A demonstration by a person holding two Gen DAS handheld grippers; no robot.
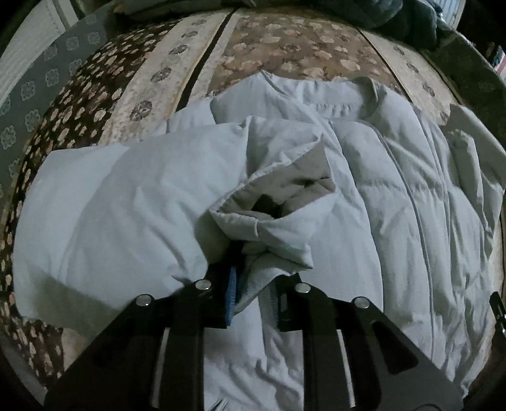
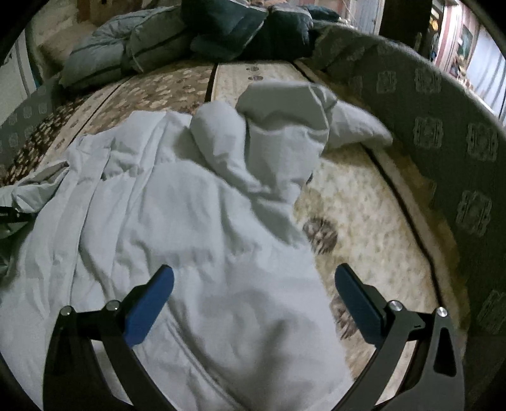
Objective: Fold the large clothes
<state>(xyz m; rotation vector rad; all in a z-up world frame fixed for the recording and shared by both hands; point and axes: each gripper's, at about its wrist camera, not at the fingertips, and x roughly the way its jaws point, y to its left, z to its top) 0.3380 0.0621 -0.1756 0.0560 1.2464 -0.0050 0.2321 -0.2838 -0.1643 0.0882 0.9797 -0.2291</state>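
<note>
The pale blue padded jacket (image 1: pixel 363 189) lies spread across the floral bed cover (image 1: pixel 284 47), and I place everything else from it; its collar end points away from me in the left wrist view, its zip line runs down the middle, and one sleeve (image 1: pixel 120 196) lies folded across the body, cuff opening showing a grey lining. My left gripper (image 1: pixel 253 291) points steeply down at that cuff; its fingers stand narrow with a bunch of cuff fabric between the blue pads (image 1: pixel 231 294); the cloth fills the gap, though whether the pads still press on it I cannot tell. My right gripper (image 2: pixel 253 300) tilts down over the jacket's other side, near its edge by the cream band of the cover; its fingers (image 2: pixel 148 306) are wide apart and hold nothing, with jacket fabric below the left finger and the cover below the right one. Beyond the jacket, at the far end of the bed, sits a heap of dark and grey clothes (image 2: pixel 221 28); to the jacket's right a patterned grey border (image 2: pixel 442 132) curves along the bed.
</note>
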